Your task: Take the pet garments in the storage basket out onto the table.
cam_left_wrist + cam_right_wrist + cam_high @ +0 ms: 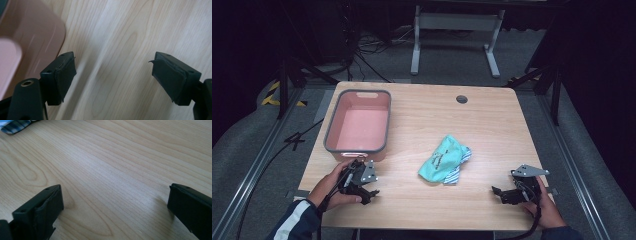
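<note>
A crumpled teal cloth [443, 159] with a blue-and-white striped piece under it lies near the middle of the wooden table [492, 125]. A corner of that striped cloth [15, 125] shows at the top left of the right gripper view. My left gripper [369, 194] sits low over the table's front left, just in front of the pink bin [358, 125]. In the left gripper view the left gripper [113, 75] stands open with bare wood between its jaws. My right gripper [498, 192] rests at the front right, and up close the right gripper [115, 206] is open and holds nothing.
The pink bin with a grey rim has nothing in it, and its corner [32, 37] lies close at the left of the left gripper view. A round cable hole [462, 99] sits near the table's far edge. Beyond the table stand a white frame [457, 30] and cables on the floor.
</note>
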`<action>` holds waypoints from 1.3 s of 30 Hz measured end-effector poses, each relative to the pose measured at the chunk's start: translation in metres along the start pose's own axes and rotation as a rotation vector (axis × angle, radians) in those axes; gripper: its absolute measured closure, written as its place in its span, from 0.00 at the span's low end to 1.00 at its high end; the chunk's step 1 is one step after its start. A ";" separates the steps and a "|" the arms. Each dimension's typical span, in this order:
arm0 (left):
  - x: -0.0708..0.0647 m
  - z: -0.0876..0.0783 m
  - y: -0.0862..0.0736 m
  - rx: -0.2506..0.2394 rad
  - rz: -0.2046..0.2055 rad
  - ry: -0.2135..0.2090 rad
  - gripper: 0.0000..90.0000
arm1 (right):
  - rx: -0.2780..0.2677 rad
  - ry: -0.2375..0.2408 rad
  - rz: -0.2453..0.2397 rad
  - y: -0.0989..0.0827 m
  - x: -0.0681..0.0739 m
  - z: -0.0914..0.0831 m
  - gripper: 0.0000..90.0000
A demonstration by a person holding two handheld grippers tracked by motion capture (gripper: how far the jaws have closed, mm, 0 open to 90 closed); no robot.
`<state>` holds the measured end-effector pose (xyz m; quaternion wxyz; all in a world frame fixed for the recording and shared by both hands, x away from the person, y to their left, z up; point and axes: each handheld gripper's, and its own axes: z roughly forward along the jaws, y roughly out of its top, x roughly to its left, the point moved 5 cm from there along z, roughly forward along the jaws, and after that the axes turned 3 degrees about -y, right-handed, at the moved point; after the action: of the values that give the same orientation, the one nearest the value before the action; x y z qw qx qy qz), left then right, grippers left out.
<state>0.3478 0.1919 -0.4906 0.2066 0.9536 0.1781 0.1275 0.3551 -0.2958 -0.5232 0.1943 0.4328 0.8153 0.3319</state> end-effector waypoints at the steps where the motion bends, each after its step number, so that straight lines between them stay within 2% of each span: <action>1: 0.002 0.000 -0.006 -0.011 -0.031 -0.006 0.22 | 0.000 0.000 0.000 0.000 0.000 0.000 0.01; 3: 0.005 -0.002 -0.015 -0.013 -0.047 -0.010 0.22 | 0.000 0.000 0.000 0.000 0.000 0.000 0.01; 5: 0.010 -0.003 -0.025 -0.007 -0.061 0.004 0.22 | 0.000 0.000 0.000 0.000 0.000 0.000 0.01; 8: 0.017 -0.005 -0.041 -0.030 -0.120 -0.021 0.22 | 0.000 -0.001 0.000 0.000 0.000 0.000 0.01; 10: 0.019 -0.007 -0.051 -0.064 -0.167 -0.041 0.21 | 0.000 0.000 0.000 0.000 0.000 0.000 0.01; 16: 0.025 -0.006 -0.070 -0.151 -0.271 -0.095 0.17 | 0.000 0.000 0.001 0.000 0.000 0.000 0.01; 17: 0.026 -0.006 -0.073 -0.169 -0.285 -0.092 0.16 | 0.000 0.000 0.000 0.000 0.000 0.000 0.01; 21: 0.029 -0.007 -0.083 -0.235 -0.300 -0.070 0.15 | 0.000 0.000 0.000 0.000 0.000 0.000 0.01; 22: 0.029 -0.007 -0.083 -0.235 -0.300 -0.070 0.15 | 0.000 0.000 0.000 0.000 0.000 0.000 0.01; 24: 0.028 -0.006 -0.087 -0.286 -0.309 -0.063 0.15 | 0.000 0.000 0.001 0.000 0.000 0.000 0.01; 39: 0.029 -0.005 -0.086 -0.277 -0.304 -0.063 0.13 | -0.001 -0.007 0.012 -0.002 0.001 -0.002 0.01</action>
<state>0.3480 0.2784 -0.5193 0.3582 0.8818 0.2940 0.0883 0.3523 -0.2961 -0.5233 0.1954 0.4390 0.8118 0.3318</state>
